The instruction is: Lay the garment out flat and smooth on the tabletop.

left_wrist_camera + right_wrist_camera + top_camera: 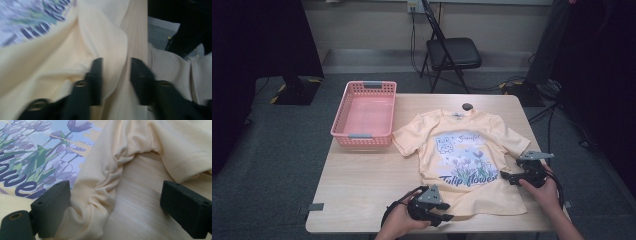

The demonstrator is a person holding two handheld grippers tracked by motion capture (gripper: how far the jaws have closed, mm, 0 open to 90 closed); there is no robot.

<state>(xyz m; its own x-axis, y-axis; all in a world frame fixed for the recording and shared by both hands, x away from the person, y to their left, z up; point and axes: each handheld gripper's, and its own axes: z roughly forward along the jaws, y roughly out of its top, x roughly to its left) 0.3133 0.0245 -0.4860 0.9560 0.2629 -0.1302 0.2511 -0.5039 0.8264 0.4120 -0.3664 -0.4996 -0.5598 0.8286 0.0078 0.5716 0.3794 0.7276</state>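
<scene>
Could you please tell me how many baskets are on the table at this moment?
1: a pink basket sits at the table's far left corner, to the left of the yellow T-shirt. Nothing seems to hide another.

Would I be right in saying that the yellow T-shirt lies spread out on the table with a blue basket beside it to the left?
Not quite: the basket is pink, not blue, as the high view shows. The rest holds: the yellow T-shirt lies spread out on the table, and the basket stands beside it to the left.
</scene>
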